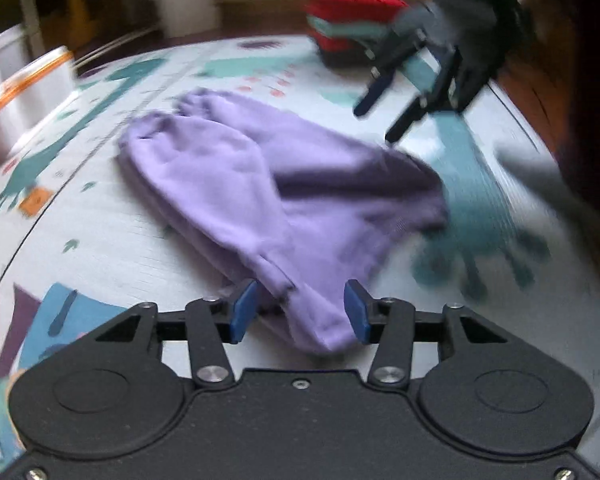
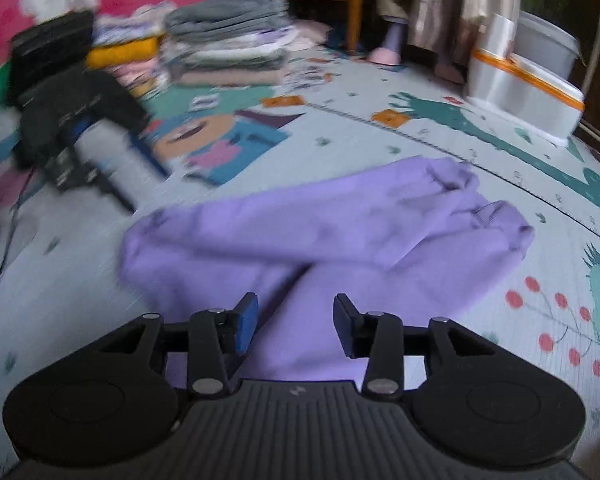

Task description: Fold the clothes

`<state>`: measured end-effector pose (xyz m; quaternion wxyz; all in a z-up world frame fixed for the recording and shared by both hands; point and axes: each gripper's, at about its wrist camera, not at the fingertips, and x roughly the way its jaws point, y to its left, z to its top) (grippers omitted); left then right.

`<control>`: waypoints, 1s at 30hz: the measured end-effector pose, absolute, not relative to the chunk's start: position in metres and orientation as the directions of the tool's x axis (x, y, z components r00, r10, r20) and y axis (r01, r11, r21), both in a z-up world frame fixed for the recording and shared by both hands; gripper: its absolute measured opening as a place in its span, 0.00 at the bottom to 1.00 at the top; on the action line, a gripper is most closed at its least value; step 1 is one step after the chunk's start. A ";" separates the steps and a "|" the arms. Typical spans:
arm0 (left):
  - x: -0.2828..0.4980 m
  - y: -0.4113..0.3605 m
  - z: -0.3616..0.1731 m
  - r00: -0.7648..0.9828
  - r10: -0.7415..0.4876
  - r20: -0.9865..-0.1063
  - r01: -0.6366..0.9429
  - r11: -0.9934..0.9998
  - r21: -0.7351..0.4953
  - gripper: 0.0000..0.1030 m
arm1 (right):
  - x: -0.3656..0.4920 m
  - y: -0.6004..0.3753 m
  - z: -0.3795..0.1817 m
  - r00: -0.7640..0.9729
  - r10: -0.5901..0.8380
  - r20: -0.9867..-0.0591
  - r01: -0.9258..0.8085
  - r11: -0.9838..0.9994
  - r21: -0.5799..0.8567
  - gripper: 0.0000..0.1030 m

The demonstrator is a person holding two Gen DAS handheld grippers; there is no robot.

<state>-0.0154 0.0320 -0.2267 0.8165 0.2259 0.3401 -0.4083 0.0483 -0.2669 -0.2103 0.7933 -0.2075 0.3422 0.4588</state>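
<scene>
Lilac garment (image 1: pixel 284 184), soft knit, lies flat and partly folded on a printed play mat (image 1: pixel 100 232) on the floor; gathered cuffs point toward the far side in the left wrist view, and toward the right in the right wrist view (image 2: pixel 320 240). Left hand-held gripper (image 1: pixel 300 312): jaws partly open, blue pads (image 1: pixel 242 312) standing apart with a narrow end of the lilac cloth lying between them; the pads do not press it, cloth looks slack, nothing gripped. Right hand-held gripper (image 2: pixel 296 326): jaws likewise partly open, over the near edge of the garment, fabric showing in the gap and beneath the fingers; pads clear of it, no hold. Whether either set of fingertips brushes the cloth cannot be told. From the left wrist view the right hand-held gripper (image 1: pixel 380 120) shows at upper right, blurred, fingers spread, just past the garment's far right edge, above the mat. From the right wrist view the left hand-held gripper (image 2: pixel 140 176) shows at left, blurred, beside the garment's left end. Behind: a red folded stack (image 1: pixel 348 20) at the mat's far edge; grey and pale folded stacks (image 2: pixel 224 44) near a wooden chair leg (image 2: pixel 355 8); a white bin with orange trim (image 2: pixel 528 92) on the right.
</scene>
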 end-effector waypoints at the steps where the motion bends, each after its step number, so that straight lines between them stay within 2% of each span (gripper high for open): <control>1: -0.023 0.031 -0.231 0.430 -0.505 -0.749 0.838 0.532 0.122 0.49 | 0.037 -0.269 -0.211 0.330 0.585 -0.741 -0.884 0.467 -0.026 0.43; 7: -0.056 0.022 -0.266 0.447 -0.401 -0.800 0.886 0.324 0.333 0.49 | -0.006 -0.277 -0.226 0.283 0.541 -0.792 -0.927 0.365 -0.082 0.44; 11: -0.063 0.016 -0.282 0.532 -0.359 -0.766 0.846 0.233 0.479 0.49 | -0.021 -0.275 -0.243 0.296 0.495 -0.817 -0.942 0.293 -0.164 0.45; 13: -0.060 0.015 -0.284 0.548 -0.374 -0.748 0.836 0.224 0.501 0.49 | -0.030 -0.273 -0.251 0.304 0.478 -0.824 -0.947 0.243 -0.209 0.45; 18: -0.049 0.015 -0.285 0.531 -0.418 -0.737 0.847 0.226 0.482 0.49 | -0.044 -0.266 -0.264 0.332 0.469 -0.819 -0.943 0.173 -0.283 0.45; 24: -0.043 0.011 -0.286 0.519 -0.454 -0.724 0.854 0.249 0.456 0.48 | -0.052 -0.264 -0.269 0.393 0.476 -0.787 -0.919 0.198 -0.340 0.44; 26: -0.041 0.009 -0.285 0.523 -0.449 -0.725 0.853 0.268 0.449 0.41 | -0.052 -0.264 -0.271 0.401 0.481 -0.780 -0.916 0.194 -0.352 0.44; 30: -0.037 0.005 -0.284 0.520 -0.448 -0.728 0.854 0.297 0.427 0.37 | -0.047 -0.262 -0.271 0.398 0.485 -0.779 -0.917 0.198 -0.345 0.43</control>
